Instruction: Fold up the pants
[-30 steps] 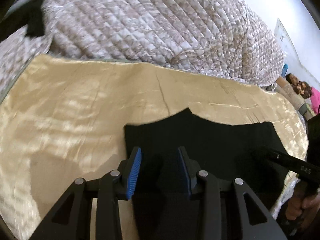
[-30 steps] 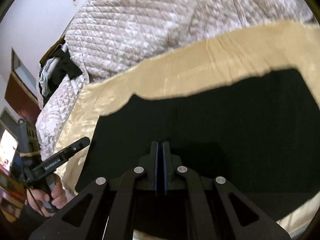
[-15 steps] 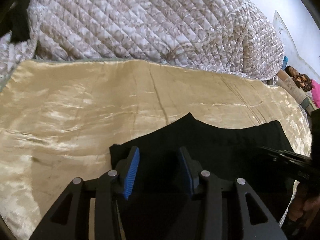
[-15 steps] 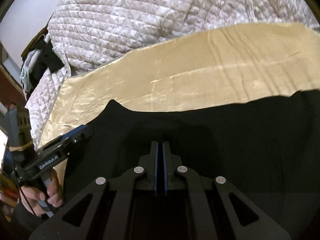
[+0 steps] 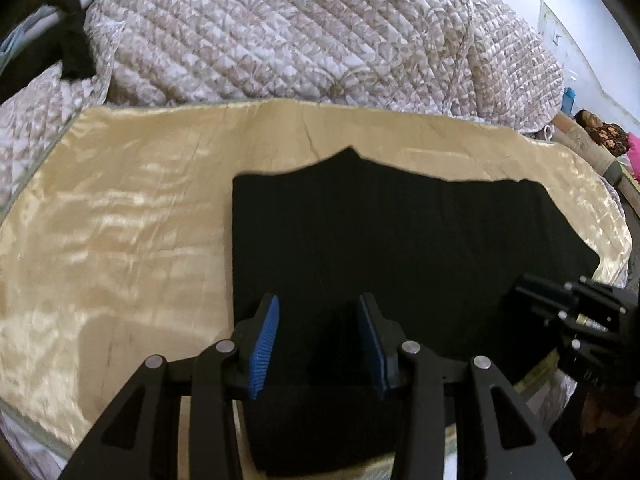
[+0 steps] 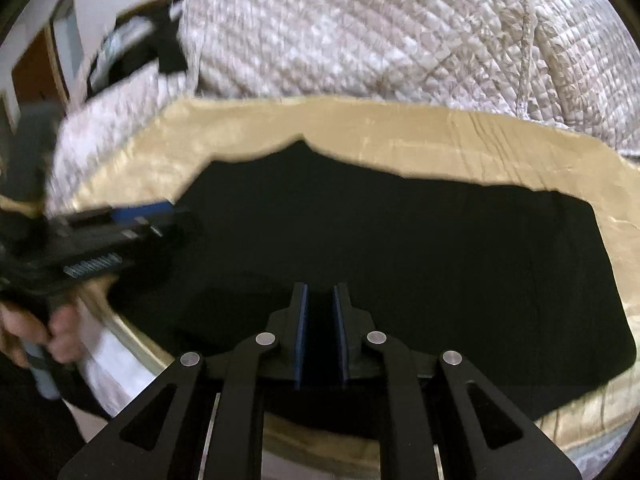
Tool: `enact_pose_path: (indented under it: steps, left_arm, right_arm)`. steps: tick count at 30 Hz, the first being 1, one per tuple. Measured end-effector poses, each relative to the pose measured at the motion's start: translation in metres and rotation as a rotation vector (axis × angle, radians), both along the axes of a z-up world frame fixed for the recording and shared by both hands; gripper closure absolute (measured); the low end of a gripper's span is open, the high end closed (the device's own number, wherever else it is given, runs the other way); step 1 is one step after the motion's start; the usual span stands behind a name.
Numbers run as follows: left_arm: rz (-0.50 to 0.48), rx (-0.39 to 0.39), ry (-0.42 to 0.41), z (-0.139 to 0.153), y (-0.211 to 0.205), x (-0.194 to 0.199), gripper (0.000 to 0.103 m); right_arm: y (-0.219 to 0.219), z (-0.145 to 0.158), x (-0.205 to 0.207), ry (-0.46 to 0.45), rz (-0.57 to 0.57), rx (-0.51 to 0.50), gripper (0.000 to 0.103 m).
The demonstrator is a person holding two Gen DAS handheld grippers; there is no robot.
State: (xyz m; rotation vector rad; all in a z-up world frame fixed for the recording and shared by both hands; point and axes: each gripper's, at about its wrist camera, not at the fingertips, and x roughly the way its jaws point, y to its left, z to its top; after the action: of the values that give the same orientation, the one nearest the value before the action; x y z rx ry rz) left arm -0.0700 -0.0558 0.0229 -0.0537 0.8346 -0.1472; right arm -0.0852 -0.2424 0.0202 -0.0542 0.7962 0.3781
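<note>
The black pants (image 5: 400,248) lie flat as a compact dark block on a shiny gold satin sheet (image 5: 120,220) spread over the bed, with a quilted floral comforter (image 5: 300,32) heaped behind it. Their outline reads as a rough rectangle with one small peak on the far edge, which suggests at least one fold is already made; judging by that shape, the garment looks largely folded, and what may be left is a last fold or some squaring of the edges. How many layers are stacked cannot be told, because the cloth is uniformly black and shows no seams or creases.

The left hand-held gripper (image 5: 316,336) hovers over the near left part of the pants with its blue pads (image 5: 264,340) spread wide and nothing between them. The right hand-held gripper (image 6: 320,332) sits over the near edge of the pants (image 6: 400,248) with its jaws parted by a narrow gap, and it holds no cloth that can be seen.

In the right wrist view the left tool and the hand (image 6: 36,328) holding it are smeared by motion blur. The near edge of the pants is covered by the gripper bodies in both views. The waistband and leg ends cannot be told apart.
</note>
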Motion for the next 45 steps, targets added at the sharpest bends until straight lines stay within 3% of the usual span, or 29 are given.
enact_pose_path:
  steps: [4,13,20,25,34,42,45]
  left_arm:
    - [-0.004,0.034,-0.031,-0.001,-0.005,-0.006,0.060]
    - [0.001,0.035,-0.048,-0.001,-0.004,-0.011,0.060]
    - [-0.010,0.023,-0.061,0.005,-0.009,-0.025,0.060]
    - [-0.020,0.038,-0.050,-0.001,-0.014,-0.029,0.060]
    - [-0.020,0.036,-0.052,0.000,-0.015,-0.031,0.060]
    - [-0.007,0.014,-0.059,0.006,-0.010,-0.029,0.060]
    - [-0.001,0.009,-0.044,0.004,-0.008,-0.024,0.060]
  right_arm:
    - [-0.003,-0.003,-0.006,-0.021,-0.010,-0.024,0.079]
    - [-0.001,-0.002,-0.016,-0.053,-0.022,-0.060,0.079]
    - [-0.003,0.013,-0.037,-0.121,-0.036,-0.007,0.079]
    - [0.003,-0.002,-0.033,-0.064,-0.019,-0.038,0.080]
    - [-0.004,-0.003,-0.034,-0.054,-0.036,-0.013,0.080]
    - [-0.025,0.003,-0.031,-0.046,-0.139,0.008,0.080]
    - [-0.027,0.010,-0.028,-0.041,-0.140,0.064,0.080]
